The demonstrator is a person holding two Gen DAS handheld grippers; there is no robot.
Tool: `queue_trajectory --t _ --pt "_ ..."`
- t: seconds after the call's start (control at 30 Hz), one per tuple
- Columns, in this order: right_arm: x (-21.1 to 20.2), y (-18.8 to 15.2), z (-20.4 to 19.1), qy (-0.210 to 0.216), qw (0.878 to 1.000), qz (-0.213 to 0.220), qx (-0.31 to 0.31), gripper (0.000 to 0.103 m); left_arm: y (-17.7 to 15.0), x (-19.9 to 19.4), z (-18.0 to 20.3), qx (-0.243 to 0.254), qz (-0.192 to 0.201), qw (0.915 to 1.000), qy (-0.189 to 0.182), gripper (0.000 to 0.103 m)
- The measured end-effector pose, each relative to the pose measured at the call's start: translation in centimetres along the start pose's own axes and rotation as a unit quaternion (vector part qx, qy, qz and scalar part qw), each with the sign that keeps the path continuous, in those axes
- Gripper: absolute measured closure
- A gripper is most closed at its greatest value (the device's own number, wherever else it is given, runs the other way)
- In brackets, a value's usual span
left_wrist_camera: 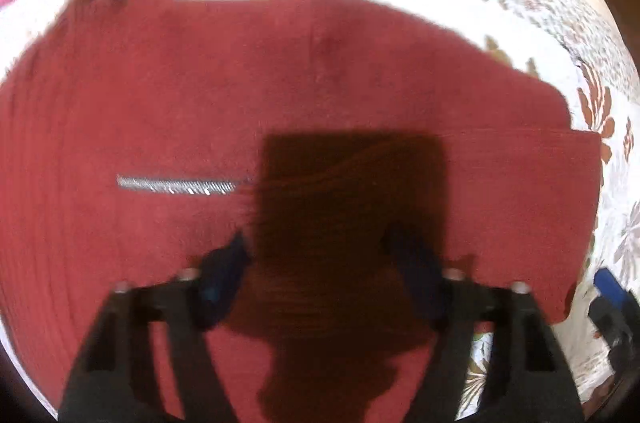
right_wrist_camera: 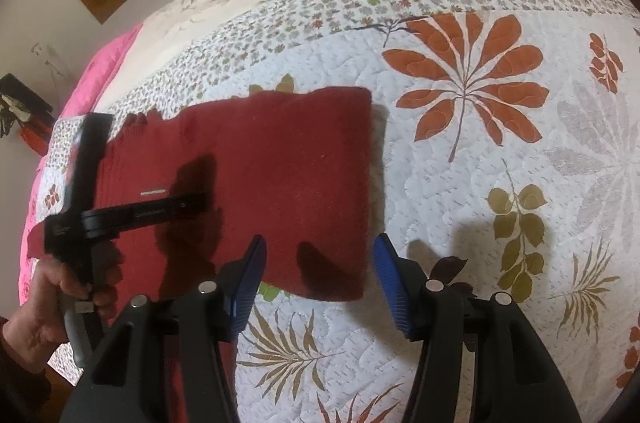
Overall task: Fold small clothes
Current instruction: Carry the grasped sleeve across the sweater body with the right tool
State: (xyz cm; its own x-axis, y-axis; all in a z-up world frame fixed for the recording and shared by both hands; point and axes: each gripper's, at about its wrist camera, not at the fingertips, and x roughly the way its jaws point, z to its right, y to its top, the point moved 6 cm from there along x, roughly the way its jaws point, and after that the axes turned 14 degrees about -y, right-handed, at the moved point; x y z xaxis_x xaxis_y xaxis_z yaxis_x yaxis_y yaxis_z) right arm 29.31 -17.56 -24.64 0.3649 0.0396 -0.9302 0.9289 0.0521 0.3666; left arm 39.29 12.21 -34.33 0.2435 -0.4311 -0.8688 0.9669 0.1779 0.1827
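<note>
quilted bed carries folded red garment; left gripper and right gripper fingers apart, empty. risk: snagging one layer undoes the fold.

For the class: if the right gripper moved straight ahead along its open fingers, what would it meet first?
Most likely the near right corner of the red garment, which lies directly between the open fingers of the right gripper, flat on the floral quilt. Depth is hard to judge, so this is a best estimate.
</note>
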Motion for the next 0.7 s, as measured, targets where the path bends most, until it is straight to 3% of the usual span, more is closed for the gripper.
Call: queue_trajectory --t 0.03,0.13,0.27,0.47,0.53,0.7 --pt "0.0 0.1 0.1 0.0 1.0 0.0 0.004 0.047 0.0 -0.2 0.6 0.002 -0.002 0.9998 -0.022 0.084" --pt "0.0 0.2 0.0 -0.001 1.0 0.002 0.011 0.047 0.2 -2.8 1.6 0.011 0.035 0.9985 -0.04 0.086" --pt "-0.3 0.4 -0.7 0.003 1.0 0.005 0.008 0.047 0.5 -9.3 1.7 0.032 0.105 0.9921 -0.06 0.087" --pt "-0.2 1.1 -3.6 0.025 1.0 0.007 -0.009 0.045 1.1 -17.4 -5.2 0.033 0.163 0.9859 0.013 0.086" --pt "0.3 1.2 -5.3 0.039 0.999 0.003 -0.019 0.043 0.7 -18.9 -8.5 0.018 0.166 0.9849 0.046 0.086" --pt "3.0 1.0 -10.3 0.071 0.996 -0.03 -0.038 0.036 0.3 -20.0 -14.9 -0.015 0.145 0.986 0.08 0.086"
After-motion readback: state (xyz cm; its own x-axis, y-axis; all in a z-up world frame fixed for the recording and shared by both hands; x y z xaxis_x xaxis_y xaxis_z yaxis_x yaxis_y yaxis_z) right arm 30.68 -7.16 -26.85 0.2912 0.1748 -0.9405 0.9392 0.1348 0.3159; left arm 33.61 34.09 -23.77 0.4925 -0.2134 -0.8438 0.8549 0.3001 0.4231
